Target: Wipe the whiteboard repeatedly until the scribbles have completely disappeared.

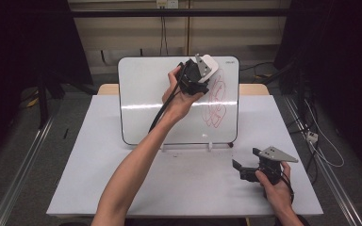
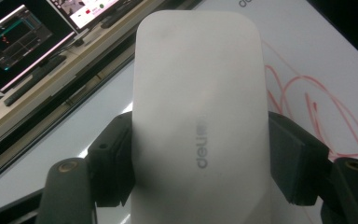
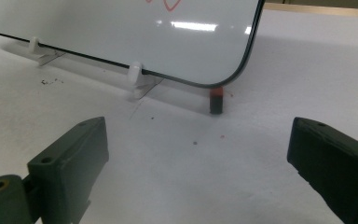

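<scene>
Eraser at the board, scribble not yet wiped.
Your left gripper (image 1: 202, 70) clamps the eraser (image 2: 198, 116) at the board's (image 1: 146, 103) 1 o'clock corner; the red scribble (image 1: 217, 101) remains. Your right gripper (image 1: 245, 169) rests open at 5 o'clock.

a lab recording booth is showing here: black curtains (image 1: 23, 42) are hanging around the table (image 1: 99, 155), monitors (image 2: 18, 42) are glowing nearby.
</scene>
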`<state>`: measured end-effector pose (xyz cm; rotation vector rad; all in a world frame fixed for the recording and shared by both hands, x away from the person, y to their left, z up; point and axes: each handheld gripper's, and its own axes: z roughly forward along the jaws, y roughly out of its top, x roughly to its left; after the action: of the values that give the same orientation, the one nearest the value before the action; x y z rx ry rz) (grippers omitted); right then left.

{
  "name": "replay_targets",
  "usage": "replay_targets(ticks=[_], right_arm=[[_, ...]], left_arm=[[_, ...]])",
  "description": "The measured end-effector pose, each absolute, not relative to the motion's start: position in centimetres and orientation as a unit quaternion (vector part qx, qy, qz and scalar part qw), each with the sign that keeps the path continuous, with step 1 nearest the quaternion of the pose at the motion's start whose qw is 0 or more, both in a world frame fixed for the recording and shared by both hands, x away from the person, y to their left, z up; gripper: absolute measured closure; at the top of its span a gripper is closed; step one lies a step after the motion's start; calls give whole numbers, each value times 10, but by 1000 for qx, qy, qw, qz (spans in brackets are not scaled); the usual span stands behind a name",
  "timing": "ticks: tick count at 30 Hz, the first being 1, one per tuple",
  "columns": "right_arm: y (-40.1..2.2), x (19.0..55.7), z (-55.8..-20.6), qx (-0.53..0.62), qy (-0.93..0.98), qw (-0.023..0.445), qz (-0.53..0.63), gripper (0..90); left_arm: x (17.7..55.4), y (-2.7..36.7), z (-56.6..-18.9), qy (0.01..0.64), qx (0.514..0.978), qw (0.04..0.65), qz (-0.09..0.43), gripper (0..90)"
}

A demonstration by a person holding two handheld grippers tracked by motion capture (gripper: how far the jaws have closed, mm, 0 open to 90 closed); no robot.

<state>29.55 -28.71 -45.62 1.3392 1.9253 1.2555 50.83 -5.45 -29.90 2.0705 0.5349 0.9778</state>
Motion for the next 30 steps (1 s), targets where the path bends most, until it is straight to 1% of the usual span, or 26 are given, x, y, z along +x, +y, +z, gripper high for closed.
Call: replay_targets(ticks=[2,9,30], right_arm=[[-287,295,-456,489,702,237,460,51],[-287,295,-456,488,703,238,459,51],[-287,296,-456,488,703,237,459,51]], left_arm=[[507,-58,-302,206,813,372,399,313],[505,-61,-304,203,810,362,414,313],[503,-67,-306,206,807,349,430,312]])
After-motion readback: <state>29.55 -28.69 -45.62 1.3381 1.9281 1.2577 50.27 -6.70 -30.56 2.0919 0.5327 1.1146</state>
